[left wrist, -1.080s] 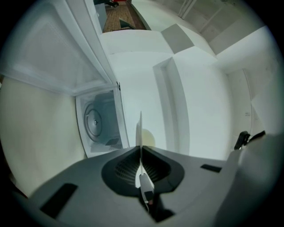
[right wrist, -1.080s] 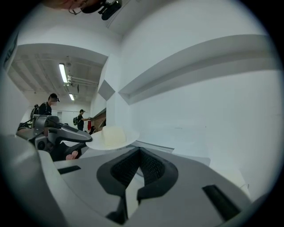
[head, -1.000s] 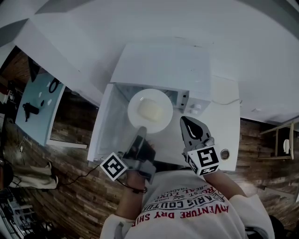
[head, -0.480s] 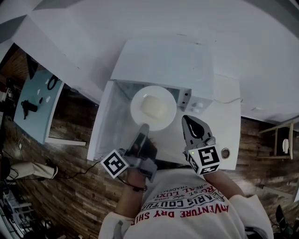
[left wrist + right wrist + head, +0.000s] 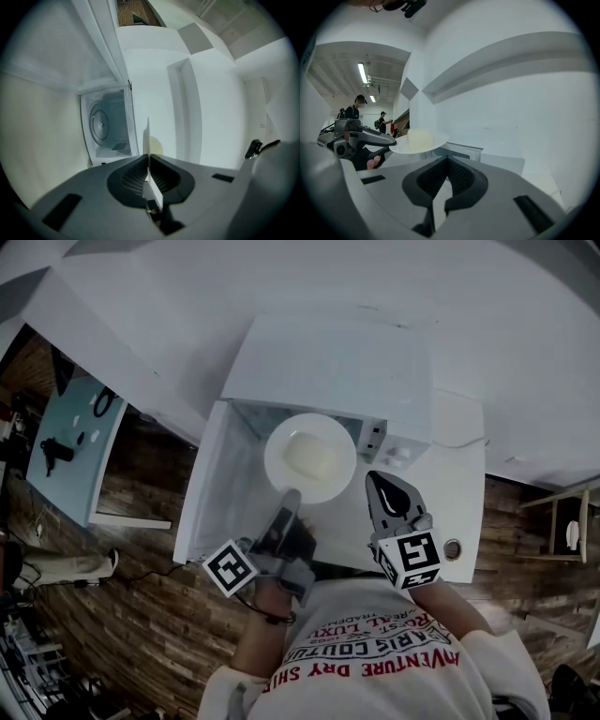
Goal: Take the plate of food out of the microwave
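White plate carries pale food, clamped by left gripper.

plate: plain white all over, no pattern on it
food: pale cream block, just a shade yellower than the plate
microwave: white casing, and inside, a cool grey-white cavity
left gripper: grey shell, black ribbed pads, cube in black-and-white square markers
right gripper: same scheme here, grey body, black pads, black-and-white marker cube
shirt: white, with red and black lettering across it
floor: brown wood planks, streaky mixed tones
side table: pale blue top
counter: white
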Motion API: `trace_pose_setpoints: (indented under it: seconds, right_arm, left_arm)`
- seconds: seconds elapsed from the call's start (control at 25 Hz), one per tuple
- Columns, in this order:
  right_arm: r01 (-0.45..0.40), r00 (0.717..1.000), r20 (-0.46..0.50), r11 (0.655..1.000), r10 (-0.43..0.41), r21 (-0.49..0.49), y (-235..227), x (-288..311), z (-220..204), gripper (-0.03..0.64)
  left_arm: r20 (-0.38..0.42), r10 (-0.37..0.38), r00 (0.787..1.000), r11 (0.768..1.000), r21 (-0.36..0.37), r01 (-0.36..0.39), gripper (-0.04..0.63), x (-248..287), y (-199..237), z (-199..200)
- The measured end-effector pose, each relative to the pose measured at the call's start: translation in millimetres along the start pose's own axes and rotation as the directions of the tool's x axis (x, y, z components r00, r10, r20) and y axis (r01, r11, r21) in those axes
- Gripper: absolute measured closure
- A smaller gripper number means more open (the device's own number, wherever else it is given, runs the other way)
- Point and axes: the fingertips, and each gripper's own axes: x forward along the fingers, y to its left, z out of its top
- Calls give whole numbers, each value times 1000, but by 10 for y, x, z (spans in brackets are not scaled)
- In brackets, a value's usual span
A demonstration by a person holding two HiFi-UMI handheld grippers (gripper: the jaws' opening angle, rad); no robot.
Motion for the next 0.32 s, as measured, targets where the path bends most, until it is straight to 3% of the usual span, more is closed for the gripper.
trace_pose_setpoints:
  seconds: [0.32]
  right_arm:
    - [21, 1000, -3, 1000, -21, 20, -116, 36, -21, 614]
  left_arm:
    - [3, -19, 1000, 999, -33, 19, 576, 15, 20, -6]
